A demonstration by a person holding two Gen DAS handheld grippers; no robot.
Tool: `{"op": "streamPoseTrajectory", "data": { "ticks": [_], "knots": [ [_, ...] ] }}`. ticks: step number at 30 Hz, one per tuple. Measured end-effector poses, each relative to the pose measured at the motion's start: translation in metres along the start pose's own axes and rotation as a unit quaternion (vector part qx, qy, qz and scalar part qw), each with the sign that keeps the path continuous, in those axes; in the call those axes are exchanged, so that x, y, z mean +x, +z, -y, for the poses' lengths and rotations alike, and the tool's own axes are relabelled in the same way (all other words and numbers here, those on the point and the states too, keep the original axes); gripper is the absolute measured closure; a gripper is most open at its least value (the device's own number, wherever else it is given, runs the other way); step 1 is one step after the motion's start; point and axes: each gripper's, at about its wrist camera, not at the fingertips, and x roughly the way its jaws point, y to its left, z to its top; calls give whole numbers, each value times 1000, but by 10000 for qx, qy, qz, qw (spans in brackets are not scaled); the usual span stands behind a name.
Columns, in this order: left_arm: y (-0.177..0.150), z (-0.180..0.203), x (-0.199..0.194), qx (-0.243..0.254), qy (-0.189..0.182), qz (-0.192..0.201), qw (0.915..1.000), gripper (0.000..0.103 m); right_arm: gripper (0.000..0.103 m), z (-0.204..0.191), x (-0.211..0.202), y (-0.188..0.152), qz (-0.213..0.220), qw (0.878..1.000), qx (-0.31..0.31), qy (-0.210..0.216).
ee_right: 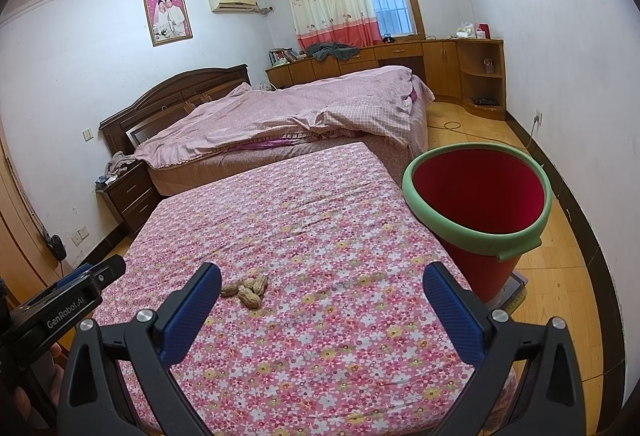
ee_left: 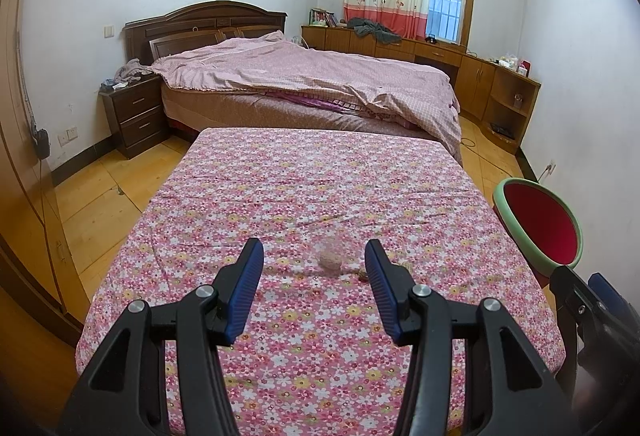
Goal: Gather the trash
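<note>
Bedroom w/ floral tabletop [ee_right: 320,336]: peanuts [ee_right: 246,290] loose, red bin [ee_right: 478,192] beside edge, inside bare; both grippers [ee_left: 314,268] [ee_right: 322,290] spread, pinching nothing.

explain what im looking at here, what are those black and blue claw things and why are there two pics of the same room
Each claw is a hand-held gripper: a person carries one in each hand, and a wide-angle camera on each looks forward between its two blue pads. One picture comes from the left hand-held gripper, the other from the right hand-held gripper, so you see the same bedroom from two nearby spots. Both hover over a flowered cloth. On it lies a small heap of peanuts, the trash to collect; in the left view they look blurred. Beside the cloth stands a red bin with a green rim. Both hand-held grippers are open and hold nothing.
</note>
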Motion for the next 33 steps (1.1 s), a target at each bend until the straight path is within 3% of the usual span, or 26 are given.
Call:
{"op": "streamPoseTrajectory", "data": {
  "ticks": [33],
  "knots": [
    [3, 2, -8, -52, 103, 186, 9998, 50, 0, 0, -7, 6, 148, 9999, 41, -18]
  ]
}}
